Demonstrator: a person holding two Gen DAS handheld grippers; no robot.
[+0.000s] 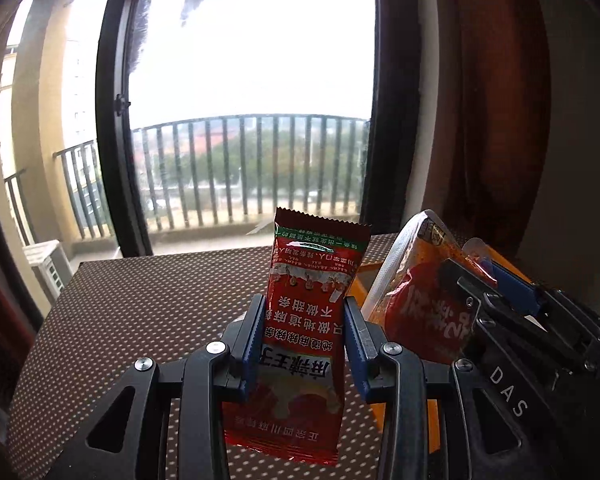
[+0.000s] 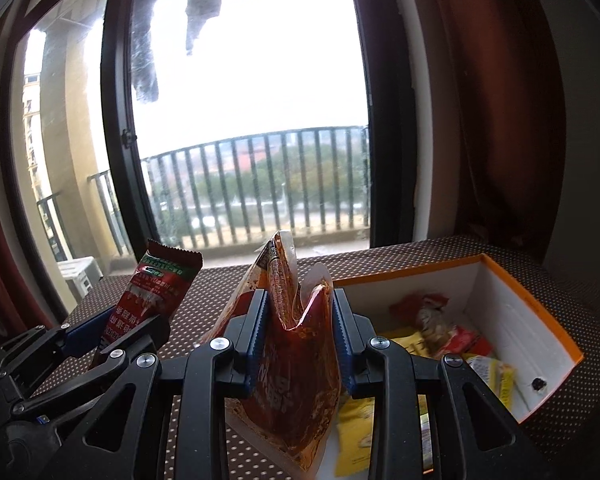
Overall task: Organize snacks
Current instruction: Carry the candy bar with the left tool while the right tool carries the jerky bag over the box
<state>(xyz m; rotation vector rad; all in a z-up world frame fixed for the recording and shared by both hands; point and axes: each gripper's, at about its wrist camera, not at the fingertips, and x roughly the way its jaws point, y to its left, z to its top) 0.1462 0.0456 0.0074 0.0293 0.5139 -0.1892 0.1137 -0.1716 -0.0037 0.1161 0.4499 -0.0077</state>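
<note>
Centrally, the left claw pinches a red snack packet between its blue pads, the packet standing upright with its printed text inverted and its serrated top edge above the fingertips; the lower end hangs below the pads over the dotted brown surface. Just to the right of the left claw, the right claw appears from the side, pressed together on a translucent orange-red pouch. From the right wrist view, the right claw grips that same pouch, which is crumpled and folded inward between the pads, its clear top corner rising above them. To the left of the right claw, the left claw holds the red packet tilted. To the right of and below the right claw lies an open box with an orange rim and white inner walls, resting on the surface; inside it lie yellow packets and red wrapped snacks. Beyond both claws stands a balcony railing behind a dark-framed window
</note>
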